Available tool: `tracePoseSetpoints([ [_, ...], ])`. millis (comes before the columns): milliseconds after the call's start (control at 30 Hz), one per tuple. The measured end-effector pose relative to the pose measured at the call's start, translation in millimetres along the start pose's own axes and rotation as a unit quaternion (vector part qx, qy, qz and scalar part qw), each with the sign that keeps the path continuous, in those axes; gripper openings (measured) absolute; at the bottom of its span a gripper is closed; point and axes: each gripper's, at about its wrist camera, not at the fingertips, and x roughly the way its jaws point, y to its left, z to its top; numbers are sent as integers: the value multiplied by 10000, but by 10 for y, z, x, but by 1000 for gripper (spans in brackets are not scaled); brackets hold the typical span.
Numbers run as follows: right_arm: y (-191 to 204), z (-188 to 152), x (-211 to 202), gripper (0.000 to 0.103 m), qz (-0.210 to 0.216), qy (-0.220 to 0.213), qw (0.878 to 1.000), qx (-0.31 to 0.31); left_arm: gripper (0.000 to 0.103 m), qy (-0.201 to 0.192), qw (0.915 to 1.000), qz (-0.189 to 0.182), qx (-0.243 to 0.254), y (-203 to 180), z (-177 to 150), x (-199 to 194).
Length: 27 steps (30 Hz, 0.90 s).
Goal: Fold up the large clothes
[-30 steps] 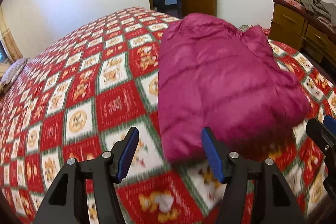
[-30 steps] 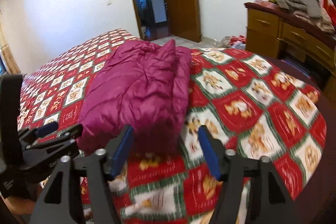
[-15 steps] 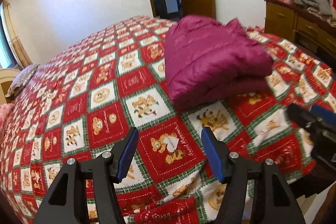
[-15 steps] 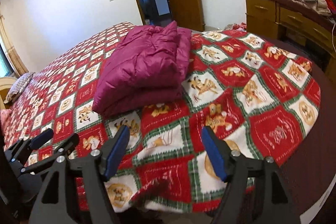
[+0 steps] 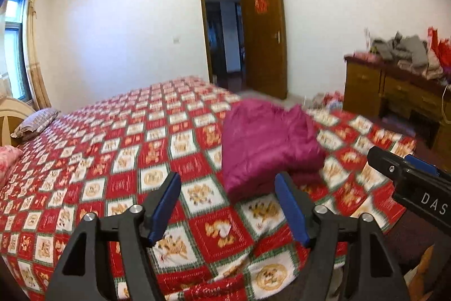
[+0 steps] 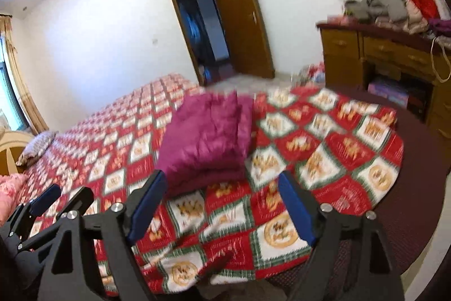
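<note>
Two grippers are in view, both angled slightly downward over the near edge of the bed [image 5: 93,148]. The left gripper [image 5: 228,205] has its blue-padded fingers [image 5: 165,205] spread apart with nothing between them; only the patterned bedspread [image 5: 214,230] shows through the gap. Its fingers have just been opening further. The right gripper [image 6: 220,205] is in the same condition: fingers [image 6: 294,209] wide apart, nothing held, and they too have just been opening.

In the left wrist view the right gripper [image 5: 406,174] enters from the right edge, beside the left one and clear of the garment. In the right wrist view the left gripper [image 6: 60,199] appears at lower left, fingers apart.

The folded jacket [image 5: 267,143] (magenta, quilted) lies flat on the bedspread toward the foot of the bed, ahead of both grippers and touched by neither. It forms a compact rectangular stack with its layered edge facing the cameras [image 6: 208,140].

Behind the bed, an open wooden door [image 5: 266,33] stands in the far wall. A wooden dresser [image 6: 377,52] at right carries a pile of clothes [image 6: 377,7]. A pillow [image 5: 35,123] rests at the head of the bed, at left.
</note>
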Motion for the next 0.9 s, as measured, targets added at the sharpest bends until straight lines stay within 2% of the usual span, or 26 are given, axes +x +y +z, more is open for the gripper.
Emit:
tracePoseSetpoints([
  [67, 44, 68, -167, 95, -56, -377, 9992, -95, 74, -197, 9998, -36, -39, -1, 71, -115],
  [200, 142, 147, -432, 96, -157, -1019, 9940, -355, 78, -738, 9972, 74, -15, -12, 186, -385],
  [300, 213, 180, -608, 103, -147, -1416, 9887, -469, 84, -1120, 9936, 136, -56, 5, 263, -586],
  [433, 283, 188, -821, 103, -130, -1928, 9794, -580, 91, -1594, 9868, 210, -191, 60, 356, -825],
  [600, 307, 166, -983, 103, -227, -2467, 9671, -578, 94, -1940, 9801, 205, -353, 157, 436, -1039],
  [733, 243, 187, -978, 103, -186, -2583, 9652, -377, 97, -2052, 9778, 284, -330, 160, 429, -1080],
  [900, 125, 199, -894, 103, -159, -2502, 9680, -54, 98, -1888, 9812, 257, -313, 163, 414, -996],
])
